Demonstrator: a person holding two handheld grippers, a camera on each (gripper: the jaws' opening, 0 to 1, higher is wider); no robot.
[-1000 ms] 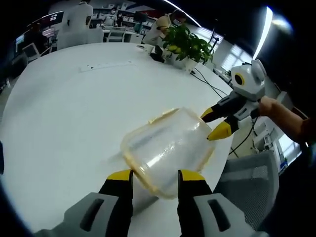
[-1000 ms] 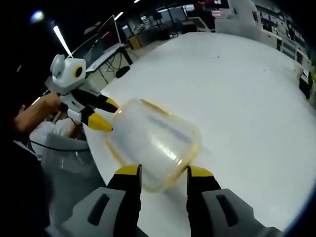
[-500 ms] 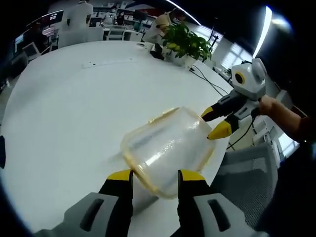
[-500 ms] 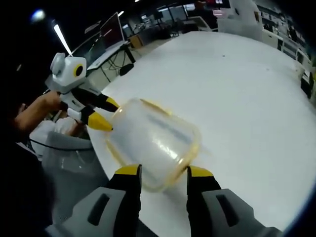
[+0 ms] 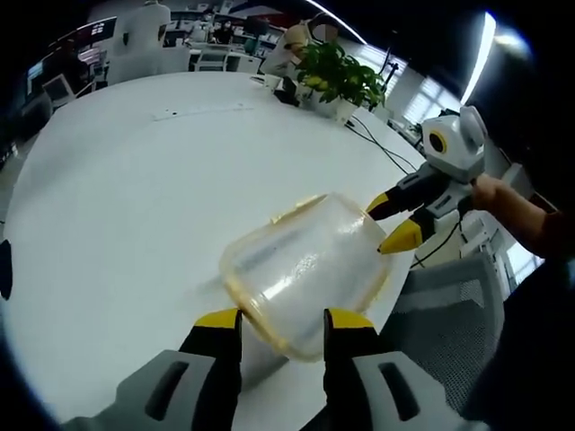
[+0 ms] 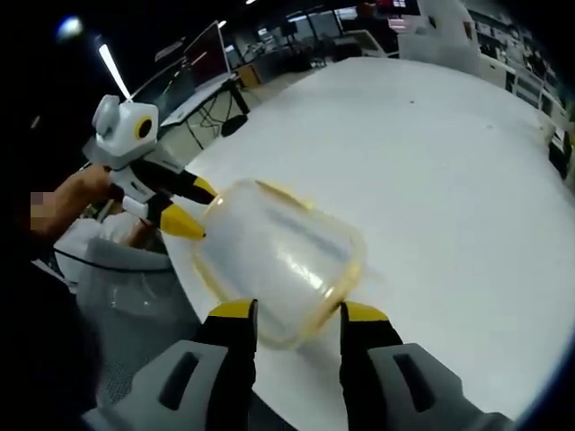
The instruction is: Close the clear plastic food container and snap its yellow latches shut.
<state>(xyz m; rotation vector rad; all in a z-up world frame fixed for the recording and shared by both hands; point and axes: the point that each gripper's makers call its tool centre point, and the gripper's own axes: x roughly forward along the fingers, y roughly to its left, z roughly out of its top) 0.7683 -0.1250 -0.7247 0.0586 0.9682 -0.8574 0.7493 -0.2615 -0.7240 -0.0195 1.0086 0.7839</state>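
Nothing on the table has moved since the earlier frames; both grippers stay where they were. The left gripper (image 5: 274,323) pinches one end of the container (image 5: 305,269) between its jaws, and the right gripper (image 6: 296,316) pinches the opposite end. The container rests near the edge of the white table (image 5: 135,197). To snap a latch well, I think one gripper should hold firmly while the other presses. At 12 o'clock a plant (image 5: 337,79) stands, with office desks behind.
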